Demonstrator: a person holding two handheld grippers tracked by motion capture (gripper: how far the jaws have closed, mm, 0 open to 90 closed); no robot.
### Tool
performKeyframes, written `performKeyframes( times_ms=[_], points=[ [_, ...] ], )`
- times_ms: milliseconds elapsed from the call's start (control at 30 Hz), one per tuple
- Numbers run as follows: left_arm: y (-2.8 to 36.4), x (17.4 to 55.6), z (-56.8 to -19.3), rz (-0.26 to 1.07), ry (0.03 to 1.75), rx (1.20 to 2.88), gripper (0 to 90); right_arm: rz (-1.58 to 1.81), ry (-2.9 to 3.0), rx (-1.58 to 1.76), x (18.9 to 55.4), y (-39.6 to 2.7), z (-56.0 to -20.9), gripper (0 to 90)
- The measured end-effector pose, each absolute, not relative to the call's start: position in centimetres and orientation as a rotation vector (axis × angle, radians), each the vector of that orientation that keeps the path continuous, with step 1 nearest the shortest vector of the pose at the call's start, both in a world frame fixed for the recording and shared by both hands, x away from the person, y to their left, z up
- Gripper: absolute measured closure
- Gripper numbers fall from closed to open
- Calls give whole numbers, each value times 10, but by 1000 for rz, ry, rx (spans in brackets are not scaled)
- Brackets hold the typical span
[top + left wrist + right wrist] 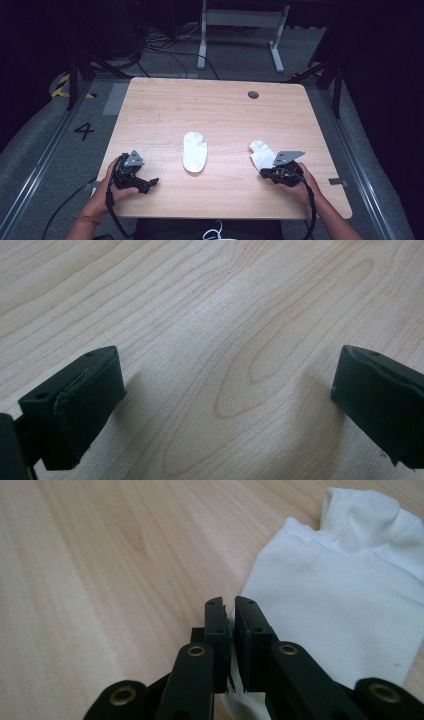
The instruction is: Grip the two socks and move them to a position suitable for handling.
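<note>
Sock (262, 154) edge sits clenched in the right claw (229, 611), its length running away up the table, while the left claw (145, 184) idles released, well apart from the 2nd sock (194, 151).

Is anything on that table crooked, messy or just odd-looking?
Slightly: the sock at the right lies bunched and angled, its edge pinched in the right gripper, while the middle sock lies flat. Nothing looks spilled or damaged.
</note>
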State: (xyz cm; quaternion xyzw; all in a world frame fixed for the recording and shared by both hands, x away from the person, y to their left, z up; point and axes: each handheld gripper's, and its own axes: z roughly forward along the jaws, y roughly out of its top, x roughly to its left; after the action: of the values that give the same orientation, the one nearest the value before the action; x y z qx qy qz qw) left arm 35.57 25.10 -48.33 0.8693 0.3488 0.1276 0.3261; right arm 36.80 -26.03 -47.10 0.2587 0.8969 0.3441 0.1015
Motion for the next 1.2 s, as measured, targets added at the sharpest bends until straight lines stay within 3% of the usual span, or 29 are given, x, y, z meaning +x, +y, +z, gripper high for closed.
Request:
performKeyframes(
  times_ms=[333, 700, 933, 1067, 1200],
  points=[
    [251, 356, -483, 335, 917, 2277, 7, 1018, 2631, 641, 344, -251, -460, 721],
    [251, 354, -483, 336, 911, 2277, 22, 897, 2529, 721, 375, -218, -461, 610],
    [247, 353, -481, 328, 913, 2275, 62, 866, 2525, 836, 388, -224, -468, 673],
    [242, 353, -479, 331, 910, 2270, 157, 866, 2541, 838, 392, -224, -468, 788],
    [232, 352, -475, 371, 877, 2307, 169, 853, 2533, 803, 392, -220, -468, 878]
  ],
)
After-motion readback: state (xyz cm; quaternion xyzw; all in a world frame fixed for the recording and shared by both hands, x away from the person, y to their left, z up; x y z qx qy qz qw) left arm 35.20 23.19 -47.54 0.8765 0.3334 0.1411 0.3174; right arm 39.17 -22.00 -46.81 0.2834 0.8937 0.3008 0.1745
